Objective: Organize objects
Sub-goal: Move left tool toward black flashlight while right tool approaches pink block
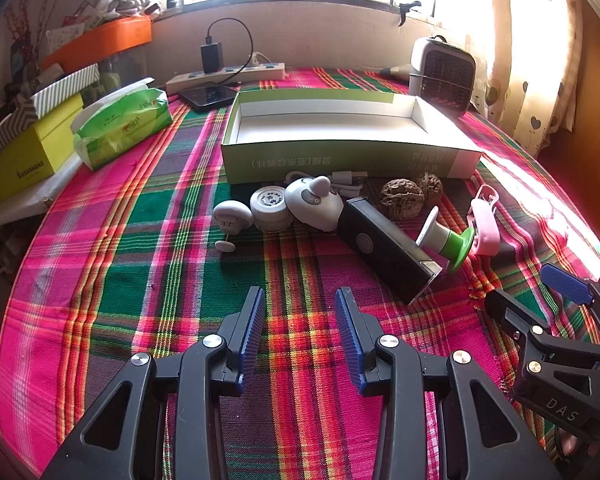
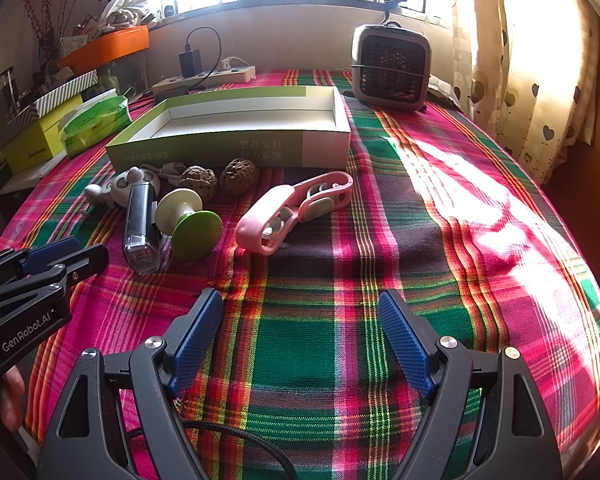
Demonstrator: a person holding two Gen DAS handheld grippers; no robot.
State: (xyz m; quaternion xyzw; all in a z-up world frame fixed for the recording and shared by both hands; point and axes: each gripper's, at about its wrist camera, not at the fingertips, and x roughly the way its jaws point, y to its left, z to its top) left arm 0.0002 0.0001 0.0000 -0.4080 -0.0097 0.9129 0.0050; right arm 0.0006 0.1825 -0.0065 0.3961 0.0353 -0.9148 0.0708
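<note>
An empty green-and-white cardboard box [image 1: 340,160] [image 2: 236,148] stands open on the plaid tablecloth. In front of it lie a white plug [image 1: 232,216], a round white cap [image 1: 271,208], a white mouse-shaped gadget [image 1: 314,204], a white cable [image 1: 348,180], a black rectangular device [image 1: 384,246] [image 2: 140,228], two walnuts [image 1: 402,198] [image 2: 238,176], a green-and-white spool [image 1: 450,240] [image 2: 188,226] and a pink folding fan [image 1: 485,226] [image 2: 292,210]. My left gripper [image 1: 300,332] is open and empty, short of the pile. My right gripper [image 2: 300,340] is open and empty, below the fan.
A small grey heater [image 2: 390,68] stands at the back right. A power strip [image 1: 224,76] with a charger and a phone [image 1: 208,96] lie behind the box. A green tissue pack [image 1: 124,124] and yellow boxes [image 1: 28,152] sit at the left. A curtain [image 2: 532,80] hangs at the right.
</note>
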